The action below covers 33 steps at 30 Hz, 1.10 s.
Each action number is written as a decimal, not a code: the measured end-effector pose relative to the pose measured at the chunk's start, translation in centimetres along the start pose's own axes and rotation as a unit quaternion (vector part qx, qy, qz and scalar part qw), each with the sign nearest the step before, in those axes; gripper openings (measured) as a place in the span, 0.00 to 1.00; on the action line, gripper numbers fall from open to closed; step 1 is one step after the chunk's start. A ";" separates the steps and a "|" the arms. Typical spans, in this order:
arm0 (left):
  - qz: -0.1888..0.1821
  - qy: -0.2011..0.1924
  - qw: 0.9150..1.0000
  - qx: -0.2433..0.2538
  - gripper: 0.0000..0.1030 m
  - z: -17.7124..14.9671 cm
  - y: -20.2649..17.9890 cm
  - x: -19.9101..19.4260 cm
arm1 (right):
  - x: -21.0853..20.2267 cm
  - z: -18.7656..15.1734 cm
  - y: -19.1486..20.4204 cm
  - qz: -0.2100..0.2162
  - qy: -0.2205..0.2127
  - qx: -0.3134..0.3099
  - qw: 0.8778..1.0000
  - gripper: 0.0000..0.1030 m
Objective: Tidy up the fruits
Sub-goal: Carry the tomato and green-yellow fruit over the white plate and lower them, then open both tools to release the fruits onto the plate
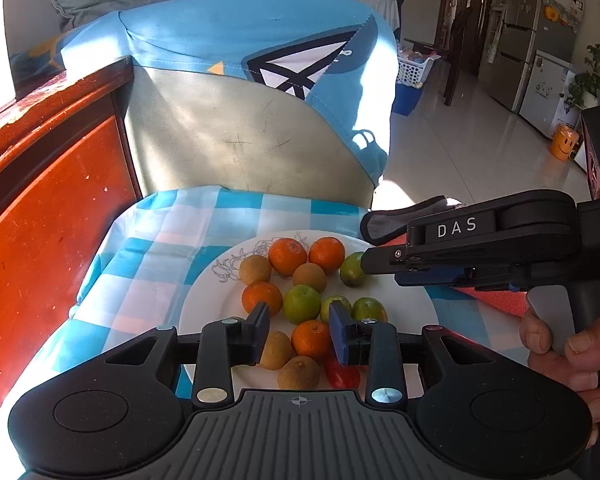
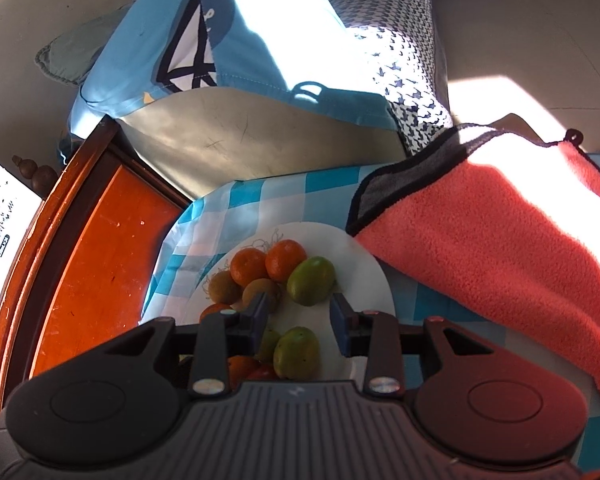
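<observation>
Hovering my left tool just above the near side of the white plate, I am keeping its jaws parted and gripping nothing, so they can drop around one fruit without nudging its neighbours. An orange mandarin is lying right between the blue pads, which are not pressing on it. A small red tomato and two brown fruits are sitting closest to me, at the near rim.

My right tool is reaching in from the right, also released and empty, its tips beside a green citrus at the plate's far right; it is probably waiting there so both hands can sort at once.

All the fruits are still piled mixed together on the plate: glossy orange ones, dull green ones, matte brown ones, small and round, likely to roll if bumped.

Beyond the plate, the checked cloth is covering the tabletop, and a coral towel is lying to the right, perhaps as a landing spot.
</observation>
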<state>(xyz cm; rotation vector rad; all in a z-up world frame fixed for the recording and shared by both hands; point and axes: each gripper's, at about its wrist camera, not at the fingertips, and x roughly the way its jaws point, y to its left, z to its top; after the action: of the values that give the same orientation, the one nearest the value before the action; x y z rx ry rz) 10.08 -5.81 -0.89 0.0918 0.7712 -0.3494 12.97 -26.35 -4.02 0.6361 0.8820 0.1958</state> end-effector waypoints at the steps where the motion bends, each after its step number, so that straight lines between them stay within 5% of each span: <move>1: 0.002 -0.001 1.000 -0.002 0.35 0.0 0.1 -0.2 | -0.1 0.1 0.0 0.000 -0.003 0.001 1.000 0.35; 16: 0.029 0.035 0.999 -0.020 0.77 -1.6 -0.4 -3.3 | -1.6 -1.0 2.1 -0.038 0.004 -0.051 0.998 0.39; 20: 0.042 0.045 0.998 -0.020 0.87 -2.1 -0.8 -4.2 | -2.8 -1.7 3.3 -0.066 0.005 -0.083 0.994 0.49; 33: 0.084 0.098 0.990 -0.061 0.93 -1.6 0.2 -4.3 | -5.7 -3.5 4.3 -0.153 0.010 -0.124 0.980 0.80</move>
<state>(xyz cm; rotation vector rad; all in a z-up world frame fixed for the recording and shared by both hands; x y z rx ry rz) 6.26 -4.15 0.98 0.0754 0.9714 -0.1326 7.06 -23.78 0.63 0.2626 0.9458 0.0330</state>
